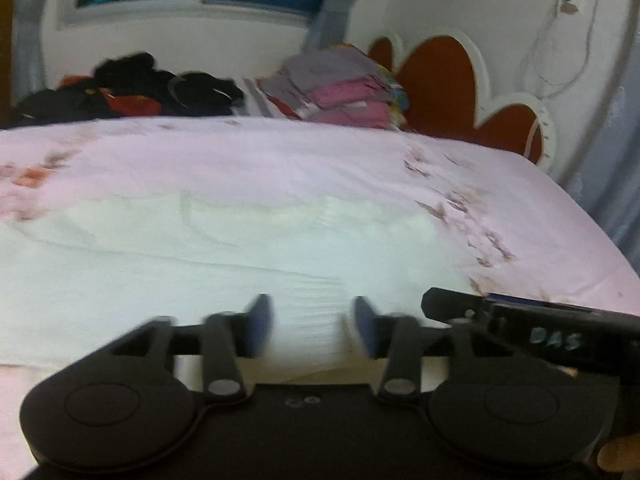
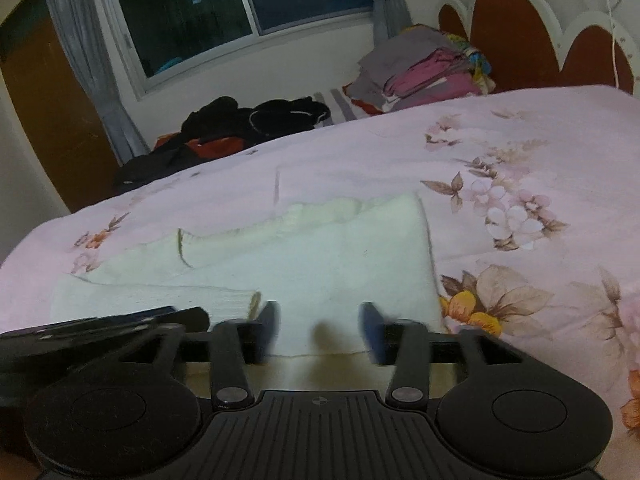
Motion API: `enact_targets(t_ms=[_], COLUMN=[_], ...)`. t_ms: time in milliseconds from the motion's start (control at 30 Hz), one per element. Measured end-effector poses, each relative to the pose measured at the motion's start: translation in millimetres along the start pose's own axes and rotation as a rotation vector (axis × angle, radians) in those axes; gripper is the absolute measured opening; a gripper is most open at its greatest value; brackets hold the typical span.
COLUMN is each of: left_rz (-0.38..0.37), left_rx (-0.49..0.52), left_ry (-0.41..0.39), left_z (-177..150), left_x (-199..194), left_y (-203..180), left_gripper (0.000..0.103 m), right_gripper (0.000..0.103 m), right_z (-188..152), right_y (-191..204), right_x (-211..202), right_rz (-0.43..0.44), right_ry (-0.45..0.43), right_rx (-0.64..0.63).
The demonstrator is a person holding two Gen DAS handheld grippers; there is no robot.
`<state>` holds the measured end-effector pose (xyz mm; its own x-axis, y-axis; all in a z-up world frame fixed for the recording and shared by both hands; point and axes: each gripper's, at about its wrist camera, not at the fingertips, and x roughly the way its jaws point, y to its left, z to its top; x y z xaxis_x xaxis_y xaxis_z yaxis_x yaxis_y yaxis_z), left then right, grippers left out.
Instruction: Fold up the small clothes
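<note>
A white knitted garment lies partly folded on the pink flowered bedsheet, a sleeve laid across its left side. It also shows in the left wrist view. My left gripper is open, its jaws apart just above the garment's near edge, holding nothing. My right gripper is open too, over the garment's near hem, empty. The right gripper's body shows at the right of the left wrist view; the left gripper's body shows at the left of the right wrist view.
A stack of folded pink and grey clothes sits at the far side by the red and white headboard. A heap of black and red clothes lies at the far left edge. A window with grey curtains is behind.
</note>
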<state>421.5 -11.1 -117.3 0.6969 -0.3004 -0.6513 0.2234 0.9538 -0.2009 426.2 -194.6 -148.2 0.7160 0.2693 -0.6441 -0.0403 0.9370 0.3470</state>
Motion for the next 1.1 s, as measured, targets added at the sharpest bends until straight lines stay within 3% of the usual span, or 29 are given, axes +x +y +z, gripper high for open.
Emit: enact_targets(t_ms=[33,233,333,433,533,633,733,900,1100], left_rz=[0.026,0.203,0.253,0.297,0.345,0.387,0.411,0.425,0.427], left_rx=[-0.004,0.008,-0.032,-0.057,-0.073,-0.099,-0.114,-0.127,-0.131], left_ry=[-0.017,0.001,0.021,0.033,0.040,0.032,0.026,0.010,-0.032], left_z=[-3.1,-19.5,-29.2,-38.9,-43.0,-41.3,-38.9,-39.0,-31.6], left_x=[-8.5,-25.8,-29.4,-30.5,-28.4,-27.7,-25.6,-22.3,-16.7], left_y=[7.6,47.9,65.7,78.7,89.0,99.0,104.4,112.1,118.4], left_gripper=[0.063,0.062,0.062,0.062,0.062,0.063,0.067,0.068,0.046], right_gripper=[0.085,0.083,0.052,0.049,0.008,0.007,0.007,0.007,0.007], right_z=[0.0,-5.3,-9.5,-14.1,-14.3,-10.4,5.4,35.7,37.7], right_y=[3.0,35.9,48.7,61.2,67.1,70.1,67.6,43.7,-6.2], right_x=[4.7,34.2,54.4,64.2,68.3,64.6,48.5,21.2,35.7], right_rz=[0.017,0.069,0.081,0.069,0.077,0.098,0.098,0.033,-0.035], right_ry=[-0.002,0.076,0.129,0.141,0.149,0.133,0.063,-0.019,0.075], right_rx=[0.007,-0.061,-0.074,-0.110,-0.153,-0.167,-0.185,-0.221,-0.176])
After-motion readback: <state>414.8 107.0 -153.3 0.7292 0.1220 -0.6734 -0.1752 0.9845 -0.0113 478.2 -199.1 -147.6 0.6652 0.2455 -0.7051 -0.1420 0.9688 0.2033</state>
